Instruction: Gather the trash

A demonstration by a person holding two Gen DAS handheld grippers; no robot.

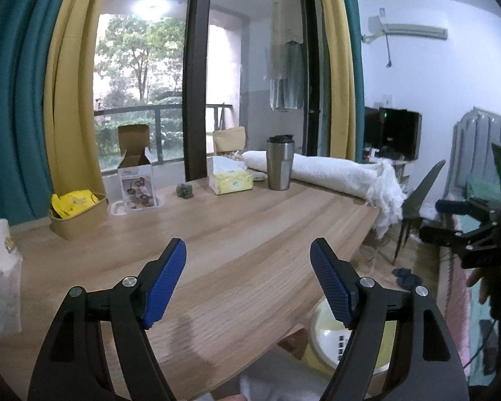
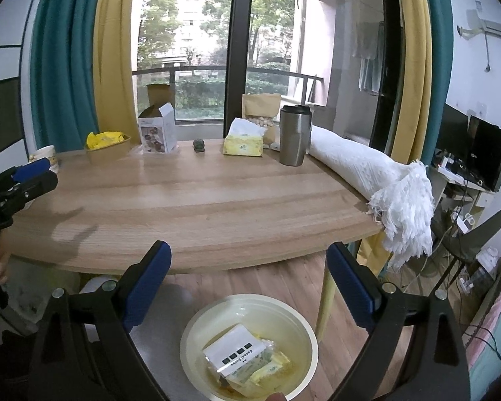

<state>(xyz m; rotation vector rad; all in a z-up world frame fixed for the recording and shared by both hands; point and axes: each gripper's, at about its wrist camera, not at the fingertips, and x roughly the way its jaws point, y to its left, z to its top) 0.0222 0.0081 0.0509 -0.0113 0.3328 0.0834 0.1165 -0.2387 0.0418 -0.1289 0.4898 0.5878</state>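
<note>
Both the left tongs (image 1: 247, 284) and right tongs (image 2: 250, 287) stand wide open and empty (nothing between the pads). The near bench (image 2: 197, 200) is bare, so I think it is best to check the far row slowly before gripping anything for the bin (image 2: 190, 344).

Ahead of the tongs, the table (image 2: 197, 197) is smooth, satin wood grain. Beyond stands a brushed metal mug (image 2: 294, 135), beside nubbly white cloth (image 2: 357, 163). Below, the bin (image 2: 190, 334) looks glossy plastic.

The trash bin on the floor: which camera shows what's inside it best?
The right wrist view. It looks down into the trash bin and shows the white packet and yellow wrappers lying in it. The left wrist view catches only part of its rim and wall past the table edge, behind one of the left gripper's fingers.
</note>
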